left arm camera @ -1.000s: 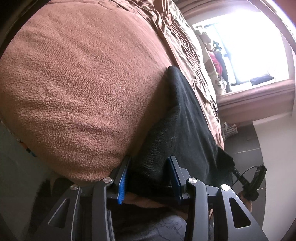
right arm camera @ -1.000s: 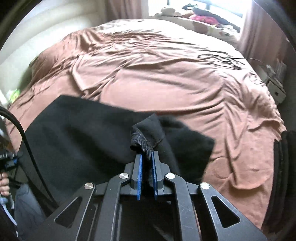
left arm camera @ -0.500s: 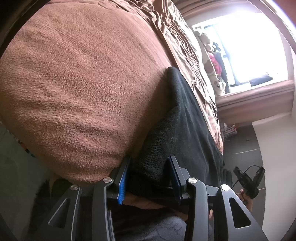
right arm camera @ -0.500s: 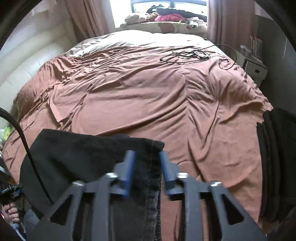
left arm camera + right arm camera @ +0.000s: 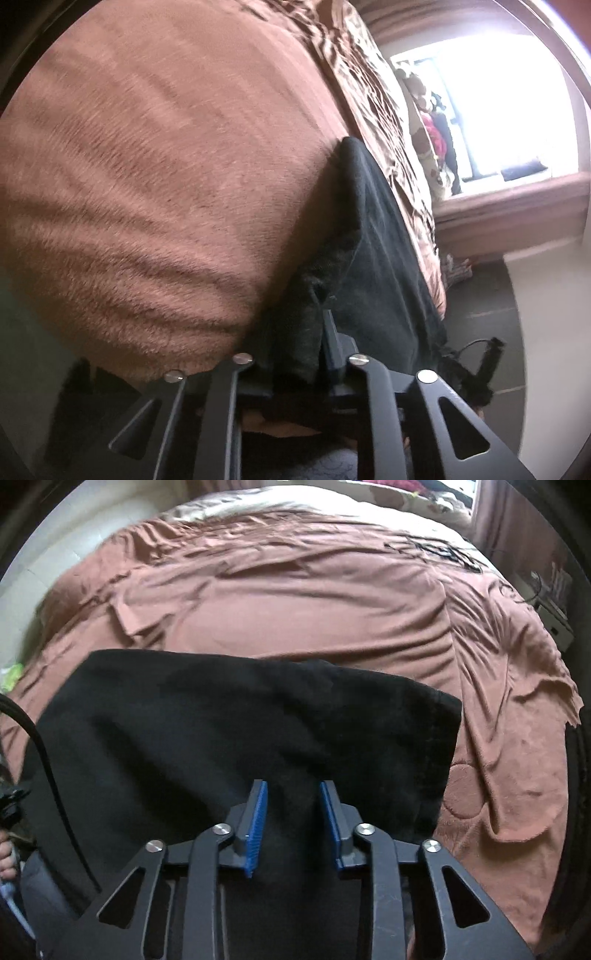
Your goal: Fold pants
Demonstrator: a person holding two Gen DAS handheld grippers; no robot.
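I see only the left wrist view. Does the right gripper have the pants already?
Observer: Not yet. The right gripper has its jaws closing, with the black pants between the blue pads, but I see no pinch.
Operator: How do the pants lie there?
Observer: They are spread wide on the brown bedspread, with one stitched edge toward the right of the picture.
Operator: Is anything else on the bed?
Observer: A tangle of black cable lies at the far end, apart from the pants.
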